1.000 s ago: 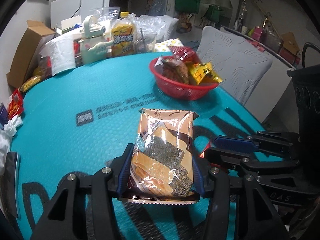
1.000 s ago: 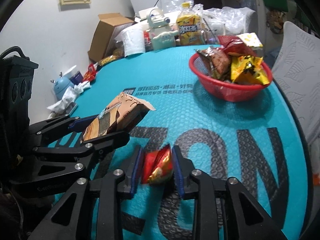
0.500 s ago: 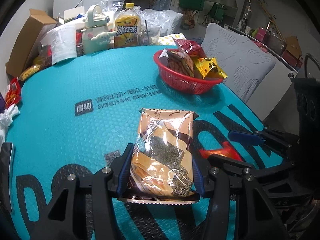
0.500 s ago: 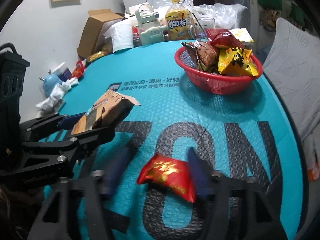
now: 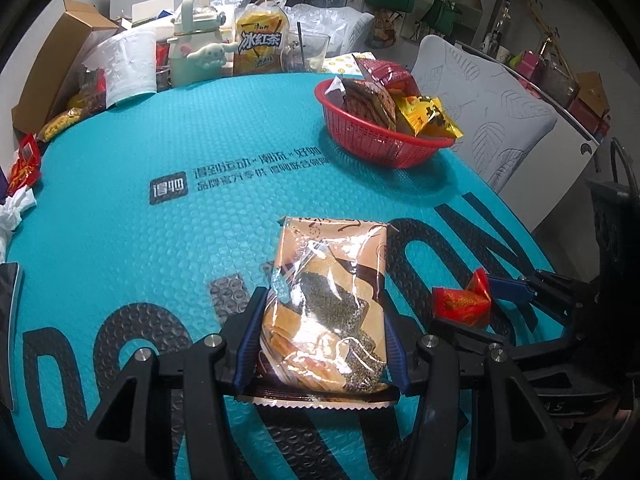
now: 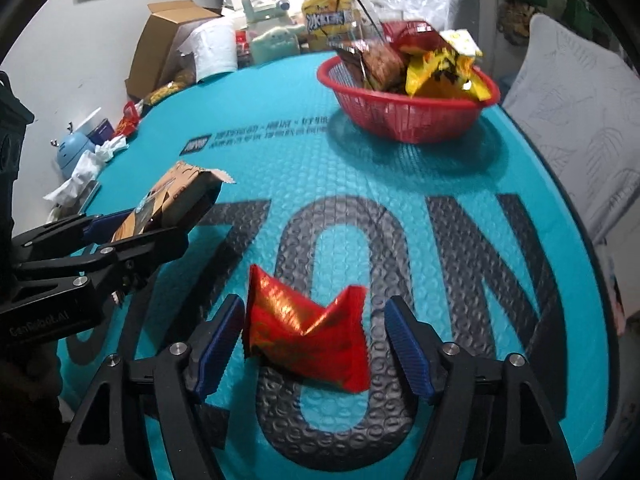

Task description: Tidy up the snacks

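Note:
My left gripper (image 5: 322, 320) is shut on an orange cracker packet (image 5: 328, 280), held just above the teal mat (image 5: 160, 264); the right wrist view shows that packet (image 6: 180, 188) at the left, in the left gripper (image 6: 160, 220). The jaws of my right gripper (image 6: 316, 312) are opening. A small red snack packet (image 6: 304, 332) lies on the mat between them, with neither pad pressing on it. In the left wrist view the red packet (image 5: 460, 304) sits between the right gripper's fingers (image 5: 504, 286). A red basket (image 6: 400, 116) holding several snack packets stands further back on the right.
Along the table's far edge stand a cardboard box (image 5: 48, 80), a paper roll (image 5: 128, 64), a pale green jug (image 5: 196, 52) and a yellow tea bottle (image 5: 260, 44). Wrappers and tissues (image 5: 16, 192) lie at the left edge. A grey cushioned chair (image 5: 488, 120) is beyond the right edge.
The right gripper went from shut on the red packet to open, and the packet now lies spread on the mat. Both grippers sank slightly. The left still grips the cracker packet.

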### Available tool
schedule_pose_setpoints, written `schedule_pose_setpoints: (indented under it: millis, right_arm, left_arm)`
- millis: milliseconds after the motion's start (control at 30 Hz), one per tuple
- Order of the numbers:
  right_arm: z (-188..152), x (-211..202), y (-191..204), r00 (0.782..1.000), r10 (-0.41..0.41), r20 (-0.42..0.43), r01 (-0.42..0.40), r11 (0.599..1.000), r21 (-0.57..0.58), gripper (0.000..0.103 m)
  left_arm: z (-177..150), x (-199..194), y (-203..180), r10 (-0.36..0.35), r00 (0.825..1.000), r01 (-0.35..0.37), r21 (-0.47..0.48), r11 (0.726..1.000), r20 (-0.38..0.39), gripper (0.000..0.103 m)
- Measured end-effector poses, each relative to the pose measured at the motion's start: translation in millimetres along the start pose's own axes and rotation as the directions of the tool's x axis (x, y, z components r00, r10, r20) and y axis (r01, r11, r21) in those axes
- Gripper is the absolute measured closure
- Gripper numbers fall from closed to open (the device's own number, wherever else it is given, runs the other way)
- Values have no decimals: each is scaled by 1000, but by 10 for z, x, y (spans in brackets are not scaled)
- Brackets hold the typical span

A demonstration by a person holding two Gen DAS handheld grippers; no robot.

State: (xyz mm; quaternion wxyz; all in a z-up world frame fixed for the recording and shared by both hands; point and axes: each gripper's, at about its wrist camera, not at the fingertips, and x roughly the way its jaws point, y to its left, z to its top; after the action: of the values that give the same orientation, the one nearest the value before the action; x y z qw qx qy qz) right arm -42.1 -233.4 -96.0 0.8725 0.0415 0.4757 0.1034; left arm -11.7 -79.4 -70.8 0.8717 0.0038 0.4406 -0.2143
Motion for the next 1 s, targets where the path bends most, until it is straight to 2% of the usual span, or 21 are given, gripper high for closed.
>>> schedule_pose_setpoints:
  millis: [200,267,333,700,1000]
  right_arm:
    - [-49,-30,20,1000,-8,18,8,1000,-4,31]
    - [-63,-34,37,1000,-7,24,7,1000,-14,48]
    - [-71,-40,58,1000,4,24,-3,1000,-23,56]
    - [15,-77,58,996,87,27,-87,996,-9,57]
    - [172,-224,43,992,106,63,-104,994,-36,57]
  left_arm:
    - [-27,13,14,-1,1000,1,-10,1000,-8,52]
    - [-31,18,22,1,1000,-1,-11,1000,-10,52]
    - [-35,18,26,0,1000,0,-14,1000,-11,52]
    - [37,-34,12,-6,1000,6,-6,1000,7,52]
    - [230,-163,-32,-14,998,12,19,1000,67,52]
